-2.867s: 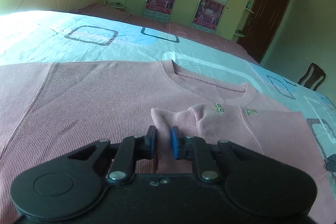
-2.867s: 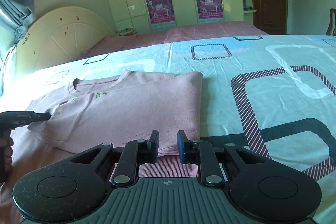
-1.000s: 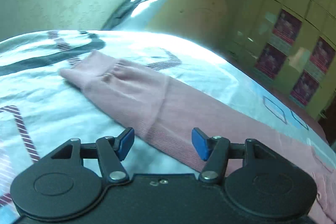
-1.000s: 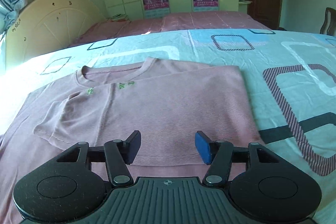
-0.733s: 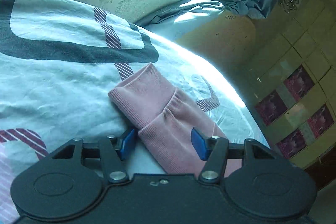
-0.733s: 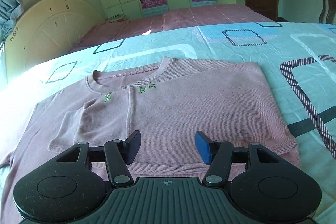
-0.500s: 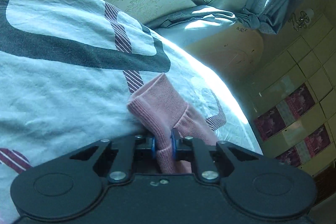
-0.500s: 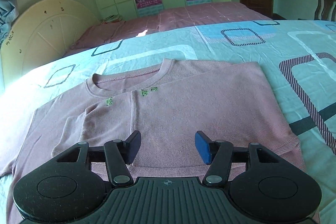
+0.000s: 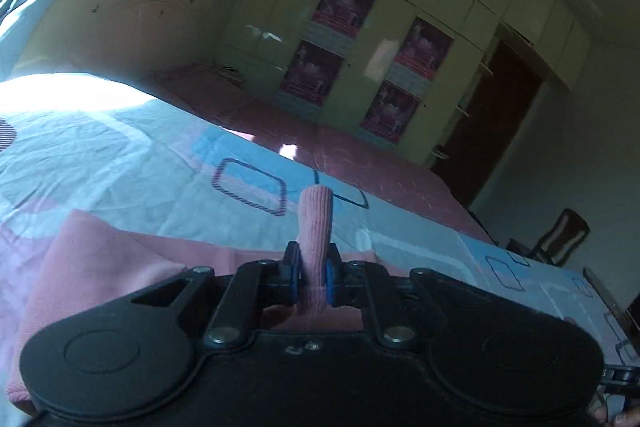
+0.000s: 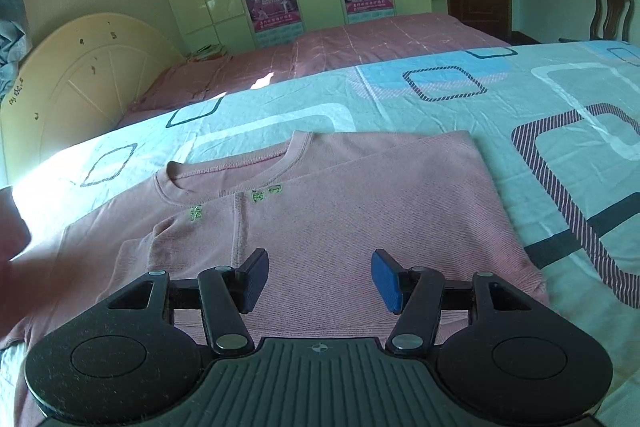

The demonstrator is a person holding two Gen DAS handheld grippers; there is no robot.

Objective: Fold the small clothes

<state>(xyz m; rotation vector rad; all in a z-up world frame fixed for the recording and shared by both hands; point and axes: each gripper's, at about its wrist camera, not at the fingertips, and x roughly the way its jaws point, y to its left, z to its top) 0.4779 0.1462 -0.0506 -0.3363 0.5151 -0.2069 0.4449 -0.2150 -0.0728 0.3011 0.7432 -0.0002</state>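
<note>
The pink sweater (image 10: 360, 227) lies flat on the bed (image 10: 460, 107), collar toward the headboard (image 10: 80, 79), and everything here is placed relative to it.

At the sweater's left side, the left hand-held gripper (image 9: 313, 277) is clamped on the ribbed sleeve cuff (image 9: 316, 223). Its jaws have just been closing, and the cuff now sits pinched between the 2 blue pads, its free end standing up beyond them. The rest of that sleeve is hidden under the tool, so how it drapes back to the shoulder cannot be told. The sweater's body spreads below and to the left of this hand-held gripper in its own view.

Over the sweater's lower middle, near the hem, the right hand-held gripper (image 10: 318, 279) hovers with its jaws about half open and nothing between them. The right side of the sweater is already folded inward, a straight slanted edge crossing the chest near the small green embroidery (image 10: 266, 195).

Judging from this, the step in hand is the left sleeve fold. The sleeve's long axis runs outward from the shoulder, so the cuff needs carrying rightward across the chest toward the folded panel. The left hand is the one nearer and already holding; the right is free to pin the body.

No containers are in view.
</note>
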